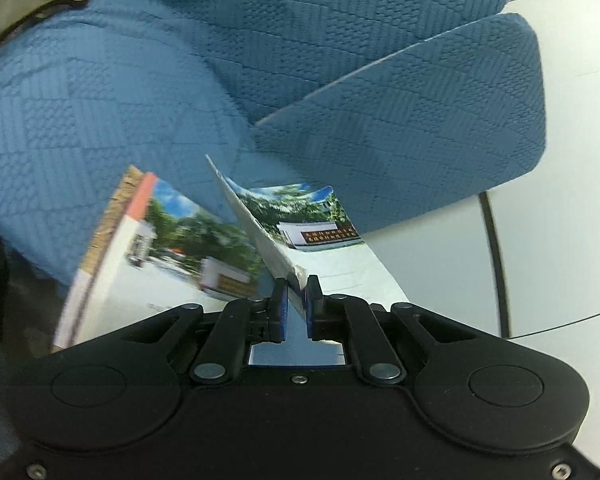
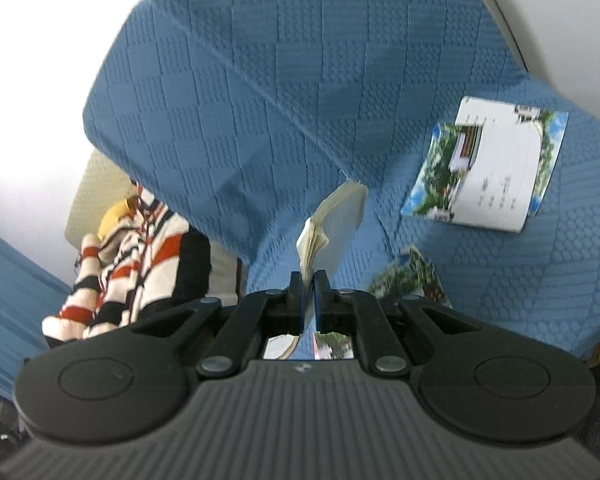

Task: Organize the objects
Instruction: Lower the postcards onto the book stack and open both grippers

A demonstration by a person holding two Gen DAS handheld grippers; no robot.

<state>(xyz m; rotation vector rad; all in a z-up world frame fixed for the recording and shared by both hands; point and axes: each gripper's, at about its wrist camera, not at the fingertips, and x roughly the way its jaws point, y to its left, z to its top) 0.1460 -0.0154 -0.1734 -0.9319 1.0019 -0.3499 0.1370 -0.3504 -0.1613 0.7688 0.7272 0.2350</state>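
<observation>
My left gripper (image 1: 296, 284) is shut on the thin edge of a photo-covered booklet (image 1: 252, 220), which stands edge-on above the blue sofa (image 1: 340, 60); its cover with trees and a building (image 1: 316, 216) spreads to the right. A second, blurred photo booklet (image 1: 160, 248) shows to the left of it. My right gripper (image 2: 309, 280) is shut on a booklet with cream pages (image 2: 336, 216) that fan upward over the sofa seat (image 2: 260, 140). Another photo booklet (image 2: 488, 168) lies flat on the seat at the right. A further photo cover (image 2: 412, 276) peeks out beside my right fingers.
A red, white and black striped garment (image 2: 132, 256) with something yellow (image 2: 116, 216) behind it lies at the sofa's left end. White floor (image 1: 560, 240) with a dark curved line (image 1: 496, 260) runs to the right of the sofa's rounded front.
</observation>
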